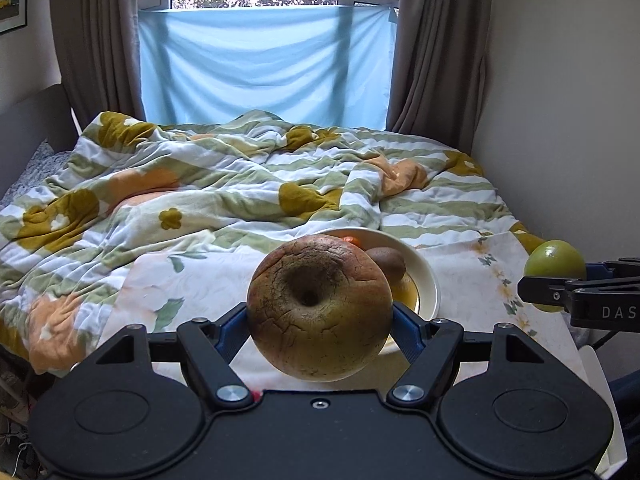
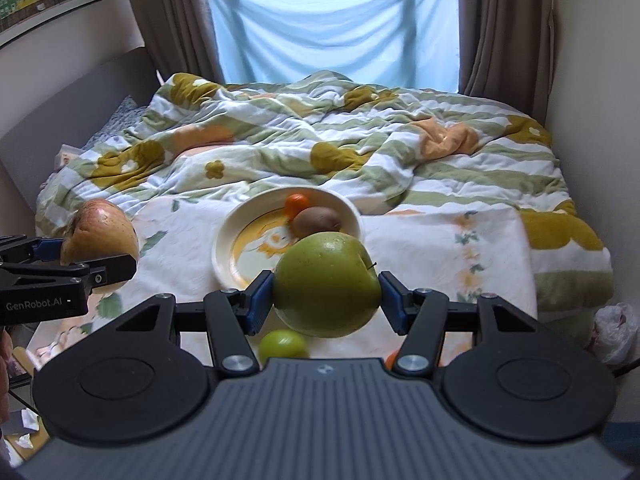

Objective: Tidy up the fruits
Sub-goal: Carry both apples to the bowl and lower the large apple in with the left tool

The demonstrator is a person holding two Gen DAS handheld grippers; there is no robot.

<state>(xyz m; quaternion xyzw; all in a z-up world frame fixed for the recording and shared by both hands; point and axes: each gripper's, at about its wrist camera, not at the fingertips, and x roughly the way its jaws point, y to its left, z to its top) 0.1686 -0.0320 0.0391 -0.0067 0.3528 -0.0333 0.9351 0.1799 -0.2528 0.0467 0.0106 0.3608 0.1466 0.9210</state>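
Observation:
My left gripper (image 1: 320, 312) is shut on a brownish, cracked apple (image 1: 320, 308), held in the air just before the cream plate (image 1: 428, 280). In the right wrist view the same apple (image 2: 100, 232) shows at the left in the left gripper (image 2: 92, 272). My right gripper (image 2: 326, 292) is shut on a green apple (image 2: 326, 284), also seen at the right edge of the left wrist view as the green apple (image 1: 554, 266). The plate (image 2: 236, 248) holds a kiwi (image 2: 316, 220) and a small orange fruit (image 2: 297, 203). A small green fruit (image 2: 283, 344) lies on the cloth under the right gripper.
A floral cloth (image 2: 440, 248) covers the surface under the plate. Behind it spreads a rumpled striped quilt (image 2: 320, 140) on a bed. A wall (image 2: 600, 120) stands close on the right, a white plastic bag (image 2: 616, 332) lies at the right, and curtains frame the window behind.

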